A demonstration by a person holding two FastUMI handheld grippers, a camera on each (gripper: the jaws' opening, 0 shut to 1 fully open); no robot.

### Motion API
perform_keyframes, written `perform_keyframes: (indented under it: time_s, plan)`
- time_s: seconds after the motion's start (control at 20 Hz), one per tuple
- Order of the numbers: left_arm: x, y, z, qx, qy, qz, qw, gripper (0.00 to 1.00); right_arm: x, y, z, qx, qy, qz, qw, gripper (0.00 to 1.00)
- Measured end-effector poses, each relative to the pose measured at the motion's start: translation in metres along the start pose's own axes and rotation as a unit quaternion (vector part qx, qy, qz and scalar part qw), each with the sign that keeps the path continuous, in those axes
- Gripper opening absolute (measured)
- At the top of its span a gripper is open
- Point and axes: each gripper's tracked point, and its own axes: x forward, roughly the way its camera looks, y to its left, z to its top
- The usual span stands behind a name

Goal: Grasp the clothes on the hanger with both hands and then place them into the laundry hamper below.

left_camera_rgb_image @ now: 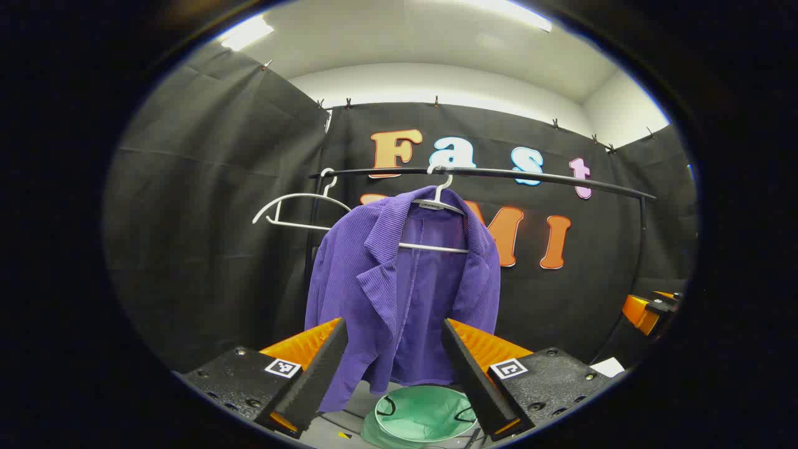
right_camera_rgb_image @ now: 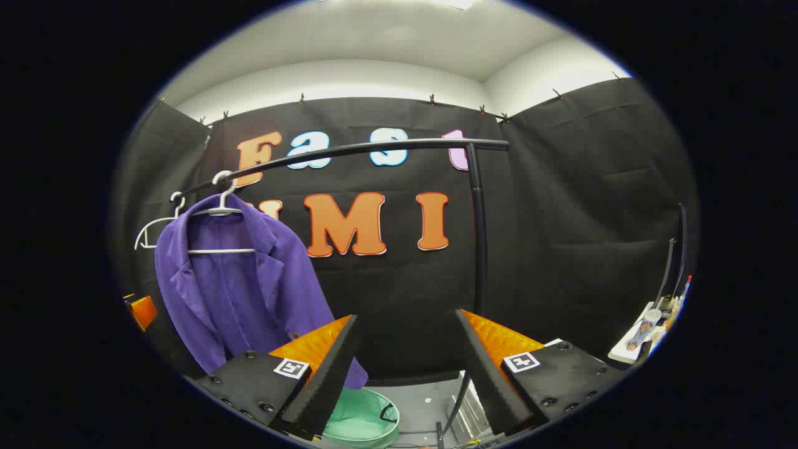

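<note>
Below, the green hamper (left_camera_rgb_image: 424, 415) holds nothing under the hanging purple jacket (left_camera_rgb_image: 405, 287); both grippers gape wide, holding nothing

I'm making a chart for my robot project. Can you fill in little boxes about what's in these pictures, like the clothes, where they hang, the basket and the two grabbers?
clothes: one purple jacket, open at the front
hanging on: white hanger hooked over a black rail
spare hanger: empty white hanger beside it on the rail
hamper: green laundry hamper on the floor below the jacket
left gripper: open, holding nothing
right gripper: open, holding nothing
task progress: jacket not yet grasped
</note>
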Motion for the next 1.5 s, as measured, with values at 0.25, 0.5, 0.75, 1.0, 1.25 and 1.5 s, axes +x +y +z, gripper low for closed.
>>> perform_keyframes:
  time_s: [0.25, 0.5, 0.75, 1.0, 1.25, 1.5]
  plan:
    - [0.007, -0.006, 0.003, -0.008, -0.006, 0.028, 1.000, 0.92, 0.024, 0.013, 0.004, -0.006, -0.011, 0.033, 0.999, 0.89]
    - [0.010, -0.005, -0.002, 0.003, -0.002, 0.052, 0.999, 0.92, 0.032, 0.039, -0.003, -0.005, 0.001, 0.086, 0.996, 0.90]
    - [0.020, -0.006, -0.006, 0.005, 0.007, 0.047, 0.999, 0.92, 0.040, 0.053, -0.005, -0.003, 0.005, 0.104, 0.995, 0.89]
    - [0.043, 0.002, -0.008, 0.019, 0.012, 0.043, 0.999, 0.92, 0.052, 0.086, -0.014, -0.001, 0.014, 0.128, 0.992, 0.90]
    - [0.069, 0.010, -0.011, 0.021, 0.011, 0.042, 0.999, 0.92, 0.067, 0.127, -0.025, 0.004, 0.030, 0.158, 0.987, 0.90]
    - [0.105, 0.025, -0.014, 0.032, 0.007, 0.051, 0.998, 0.92, 0.089, 0.168, -0.035, 0.004, 0.038, 0.187, 0.982, 0.90]
